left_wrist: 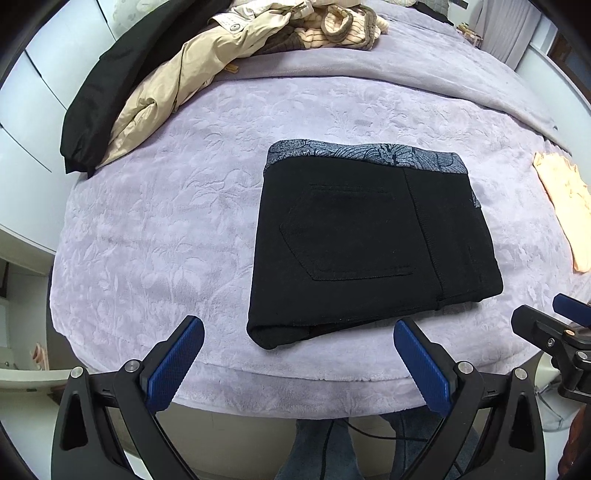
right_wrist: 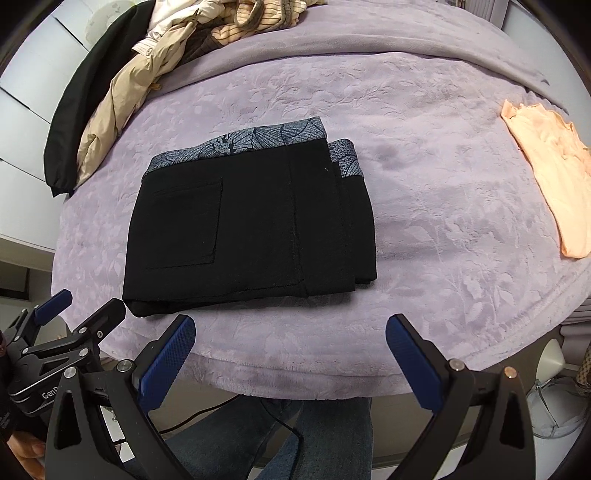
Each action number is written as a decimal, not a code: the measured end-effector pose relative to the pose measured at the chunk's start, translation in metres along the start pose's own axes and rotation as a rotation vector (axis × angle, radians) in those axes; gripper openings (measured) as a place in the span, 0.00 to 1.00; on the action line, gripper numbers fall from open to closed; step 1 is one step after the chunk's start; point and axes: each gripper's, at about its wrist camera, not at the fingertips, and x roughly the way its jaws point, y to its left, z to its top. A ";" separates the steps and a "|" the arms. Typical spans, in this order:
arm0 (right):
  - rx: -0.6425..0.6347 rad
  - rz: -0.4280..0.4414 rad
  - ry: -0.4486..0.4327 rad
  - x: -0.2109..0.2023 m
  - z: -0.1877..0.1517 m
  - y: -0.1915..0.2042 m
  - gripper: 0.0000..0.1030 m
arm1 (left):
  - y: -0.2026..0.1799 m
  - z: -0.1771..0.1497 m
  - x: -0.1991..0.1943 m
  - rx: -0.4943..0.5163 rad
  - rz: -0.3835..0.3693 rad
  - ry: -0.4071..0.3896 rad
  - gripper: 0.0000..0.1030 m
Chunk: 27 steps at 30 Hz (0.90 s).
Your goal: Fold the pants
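Note:
The black pants [left_wrist: 369, 243] lie folded into a compact rectangle on the lilac blanket, with a grey patterned waistband at the far edge and a back pocket facing up. They also show in the right wrist view [right_wrist: 251, 229]. My left gripper [left_wrist: 299, 332] is open and empty, held just short of the pants' near edge. My right gripper [right_wrist: 290, 328] is open and empty, near the front edge of the bed, to the right of the pants' near corner. Each gripper shows in the other's view, the right gripper [left_wrist: 554, 325] and the left gripper [right_wrist: 74, 314].
The lilac blanket [left_wrist: 166, 240] covers the bed. A beige jacket [left_wrist: 177, 81], a black garment [left_wrist: 107, 85] and striped clothes [left_wrist: 343, 29] are piled at the back left. A folded peach garment [right_wrist: 550, 173] lies at the right edge. My legs show below the bed's front edge.

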 end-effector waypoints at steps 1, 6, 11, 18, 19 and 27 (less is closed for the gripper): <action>0.000 -0.002 -0.002 -0.001 0.001 0.000 1.00 | -0.001 0.000 -0.001 0.005 0.006 -0.005 1.00; -0.003 -0.011 -0.009 -0.006 0.005 0.001 1.00 | 0.001 0.003 -0.005 0.011 0.029 -0.021 1.00; -0.012 -0.012 0.007 -0.004 0.010 0.002 1.00 | 0.002 0.007 -0.007 0.003 0.045 -0.021 1.00; -0.069 -0.012 0.027 -0.005 0.021 0.001 1.00 | -0.006 0.010 -0.009 -0.011 0.065 -0.027 1.00; -0.085 -0.013 0.033 -0.005 0.021 0.001 1.00 | -0.007 0.010 -0.009 -0.016 0.070 -0.022 1.00; -0.133 -0.019 0.054 -0.005 0.026 0.000 1.00 | -0.017 0.009 -0.014 -0.022 0.087 -0.025 1.00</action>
